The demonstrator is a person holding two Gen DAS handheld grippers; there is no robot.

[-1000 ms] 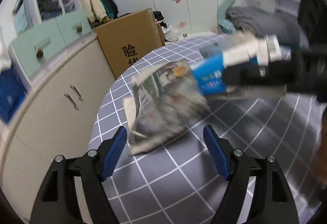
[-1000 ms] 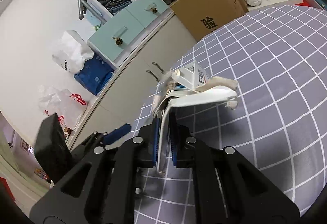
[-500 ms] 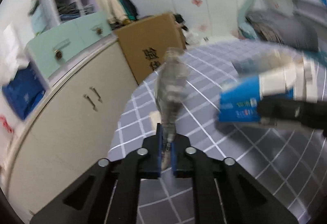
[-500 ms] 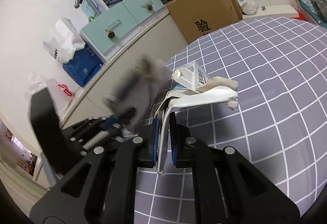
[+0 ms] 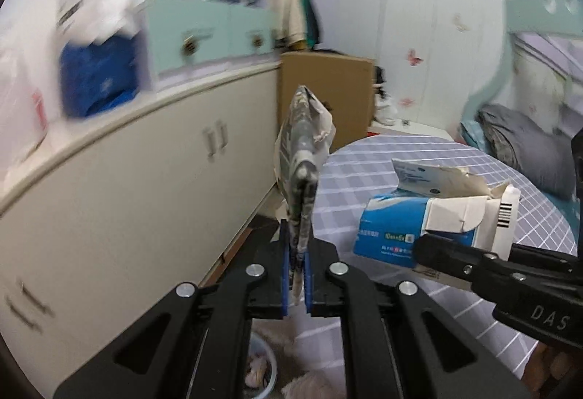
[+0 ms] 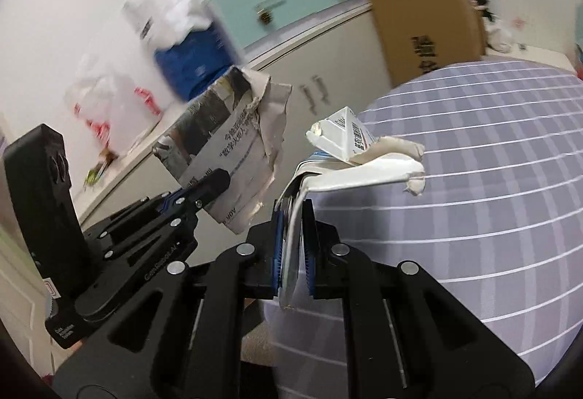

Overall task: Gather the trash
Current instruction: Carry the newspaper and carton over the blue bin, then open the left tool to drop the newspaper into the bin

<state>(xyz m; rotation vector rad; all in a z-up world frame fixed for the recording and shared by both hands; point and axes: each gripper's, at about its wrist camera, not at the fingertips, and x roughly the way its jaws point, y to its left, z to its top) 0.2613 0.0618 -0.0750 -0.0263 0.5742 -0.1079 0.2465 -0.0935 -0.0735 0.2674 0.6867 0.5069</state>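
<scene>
Bedroom, cream cabinet (image 5: 138,180) along the wall, cardboard box (image 5: 328,89) behind, round desk (image 5: 473,162) with grey checked cloth.

Left wrist view: left tool (image 5: 297,284) clamped tight on a crumpled newspaper wad (image 5: 304,144), paper standing up from the pads, off the desk and out past its edge. Low down, a small bin (image 5: 260,368) on the floor with something pale in it, partly hidden by the tool body. At right the right tool (image 5: 437,251) carries a torn blue-and-white carton (image 5: 419,220) above the cloth.

Right wrist view: right tool (image 6: 293,253) closed narrow on a flattened flap of the carton (image 6: 349,151), rest of the pack sticking out ahead, clear of the desk (image 6: 473,180). Left tool (image 6: 204,189) beside it with the newspaper wad (image 6: 233,147); the two loads near, not touching.

Step looks like carry-to-bin. To do it well: keep both grips shut until each piece is right over the bin opening, bring them low before letting go since light paper drifts, drop one at a time so the tools don't collide. The carton is held only by a thin flap, so it may tear or swing; move steadily.
</scene>
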